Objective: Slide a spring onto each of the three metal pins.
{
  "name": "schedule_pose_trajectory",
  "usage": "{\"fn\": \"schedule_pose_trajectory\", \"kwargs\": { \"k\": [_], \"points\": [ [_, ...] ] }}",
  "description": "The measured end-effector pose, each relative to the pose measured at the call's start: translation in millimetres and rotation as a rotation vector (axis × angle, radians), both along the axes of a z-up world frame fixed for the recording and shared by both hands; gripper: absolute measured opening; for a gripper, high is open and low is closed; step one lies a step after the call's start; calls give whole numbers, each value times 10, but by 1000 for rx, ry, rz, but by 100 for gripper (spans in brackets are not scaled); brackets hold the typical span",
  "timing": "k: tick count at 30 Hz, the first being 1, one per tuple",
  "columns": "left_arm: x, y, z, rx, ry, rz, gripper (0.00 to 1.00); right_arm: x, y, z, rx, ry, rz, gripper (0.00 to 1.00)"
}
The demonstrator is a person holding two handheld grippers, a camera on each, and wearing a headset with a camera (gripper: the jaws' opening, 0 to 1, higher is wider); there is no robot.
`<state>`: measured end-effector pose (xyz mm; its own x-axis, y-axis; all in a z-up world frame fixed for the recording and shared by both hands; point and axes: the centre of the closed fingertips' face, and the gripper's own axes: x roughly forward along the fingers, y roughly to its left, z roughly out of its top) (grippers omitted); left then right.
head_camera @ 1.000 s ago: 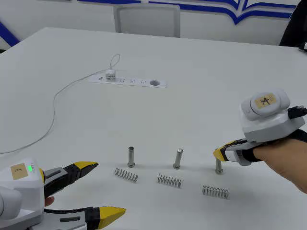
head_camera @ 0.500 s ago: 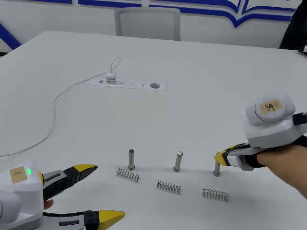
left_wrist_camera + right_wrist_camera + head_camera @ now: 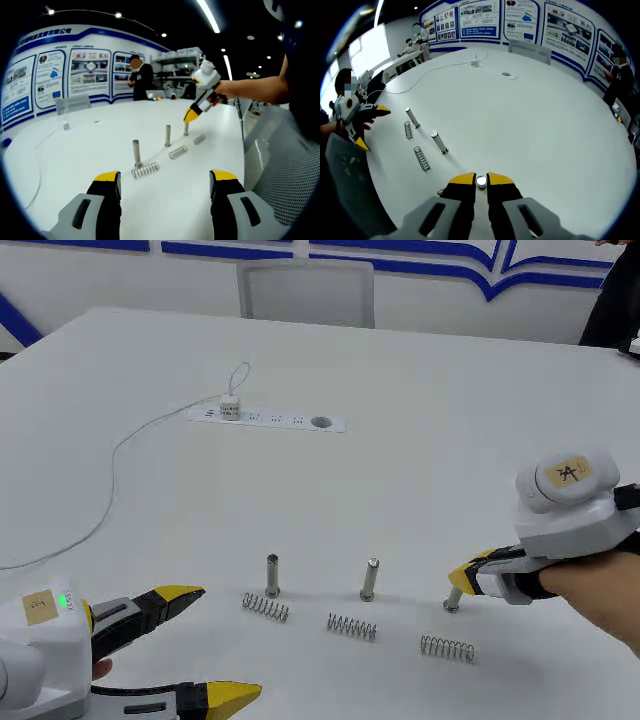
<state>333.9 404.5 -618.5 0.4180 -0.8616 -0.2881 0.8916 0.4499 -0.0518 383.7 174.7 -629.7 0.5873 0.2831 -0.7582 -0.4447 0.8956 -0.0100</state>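
Found right gripper [image 3: 481,181] low over the right side of the bench [image 3: 420,440], fingers nearly pressed together and pinching the head of right pin [image 3: 455,598]. Saw that pin leaning slightly in head view, foot down on the bench. Held left gripper [image 3: 165,177] at the near left corner of head view, fingers spread wide with nothing between them, well short of the row. Counted three pins in a line across the bench, with left pin [image 3: 272,574] and middle pin [image 3: 370,579] upright, free-standing and bare. Counted three springs as well, all lying flat on the bench. Put left spring [image 3: 264,606] just in front of the foot of left pin, could not tell whether touching. Put middle spring [image 3: 352,626] in front and slightly left of middle pin, apart from it. Put right spring [image 3: 447,647] in front of right pin, also apart. In left gripper view, picked out left pin and left spring dead ahead between the spread fingers, and right gripper farther off with a hand on it, yellow tips down at the farthest pin. Noted a white power strip [image 3: 265,418] farther back on the bench, a small white plug [image 3: 230,406] seated near its left end, and a thin cable [image 3: 115,455] trailing off toward the left edge. Spotted a grey chair [image 3: 305,290] behind the far edge.
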Motion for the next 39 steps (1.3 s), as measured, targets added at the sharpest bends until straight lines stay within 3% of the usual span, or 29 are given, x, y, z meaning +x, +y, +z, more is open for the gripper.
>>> {"fn": "schedule_pose_trajectory", "kwargs": {
  "k": [24, 31, 39],
  "points": [
    [8, 7, -1, -1, 1, 3, 74, -102, -59, 221, -6, -89, 42, 19],
    [7, 0, -5, 1, 1, 1, 74, -291, -168, 81, 22, -51, 49, 20],
    [6, -28, -1, 4, 1, -6, 73, -559, -37, -123, 35, 2, 199, 20]
  ]
}}
